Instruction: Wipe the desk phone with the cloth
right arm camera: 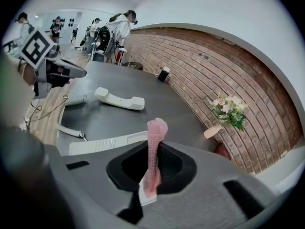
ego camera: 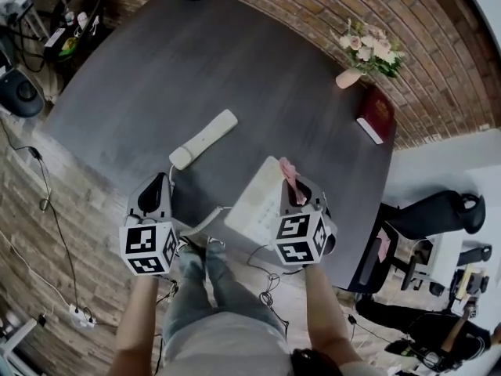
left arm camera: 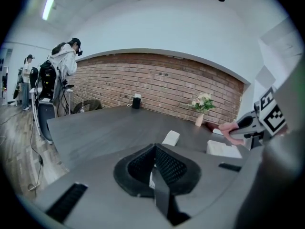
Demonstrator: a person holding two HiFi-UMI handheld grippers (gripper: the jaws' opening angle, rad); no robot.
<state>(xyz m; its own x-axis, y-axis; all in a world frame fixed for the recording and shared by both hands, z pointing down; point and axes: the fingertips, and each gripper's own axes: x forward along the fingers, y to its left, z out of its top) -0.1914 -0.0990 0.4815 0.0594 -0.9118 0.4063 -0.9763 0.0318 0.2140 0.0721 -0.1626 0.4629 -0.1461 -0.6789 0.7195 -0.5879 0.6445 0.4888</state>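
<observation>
now we see the right gripper point(right arm camera: 152, 152) with its fingers closed on a pink knitted cloth point(right arm camera: 156, 131). the cloth is pinched into a narrow strip between them, and its bunched end sticks out past the tips. from the head view, that cloth end hangs over the far right corner of the flat white desk phone base point(ego camera: 254, 202). we cannot tell whether cloth and phone actually touch.

the phone base sits at the near edge of the dark grey worktop point(ego camera: 235, 69), just ahead of the right gripper and slightly to its left. its long white handset point(ego camera: 203, 139) is off the base and lies flat on the worktop further out and to the left, set at a slant. a coiled white cord point(ego camera: 200, 225) trails off the near edge of the worktop between the two grippers.

the left gripper point(left arm camera: 155, 149) hovers at the near left edge of the worktop, apart from the phone base. its fingers are pressed together with nothing gripped between them, and they point toward the handset, which lies a little beyond the tips.

far off on the right side of the worktop stand a pink vase of pale flowers point(ego camera: 366, 52) and, just beside it, a dark red book point(ego camera: 376, 116).
</observation>
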